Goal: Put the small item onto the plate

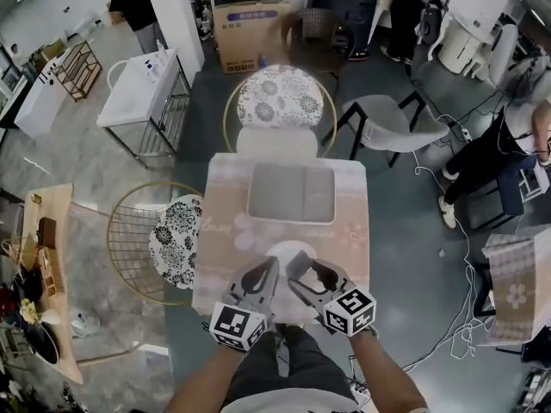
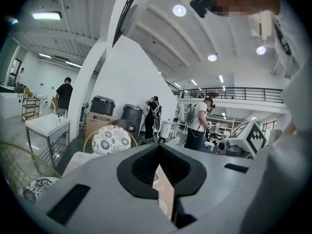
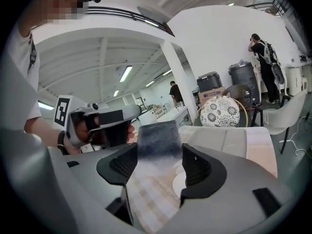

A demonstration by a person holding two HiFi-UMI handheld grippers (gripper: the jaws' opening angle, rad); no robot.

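A white plate [image 1: 277, 249] lies on the pink-patterned table [image 1: 344, 231] near its front edge. In the right gripper view, the plate [image 3: 181, 181] shows just past the jaws. My right gripper [image 1: 298, 263] hangs over the plate's front, shut on a small dark grey block [image 3: 157, 139]; the block fills the gap between the two jaws. My left gripper [image 1: 268, 267] is close beside it on the left, its jaws nearly touching, with nothing between them. The right gripper view shows it too, left gripper [image 3: 105, 122], held in a hand.
A grey rectangular tray [image 1: 291, 193] sits on the table behind the plate. A round patterned chair [image 1: 280, 98] stands at the far side and another [image 1: 176, 241] at the left. A white chair [image 1: 392, 124] is at the right. People stand in the background.
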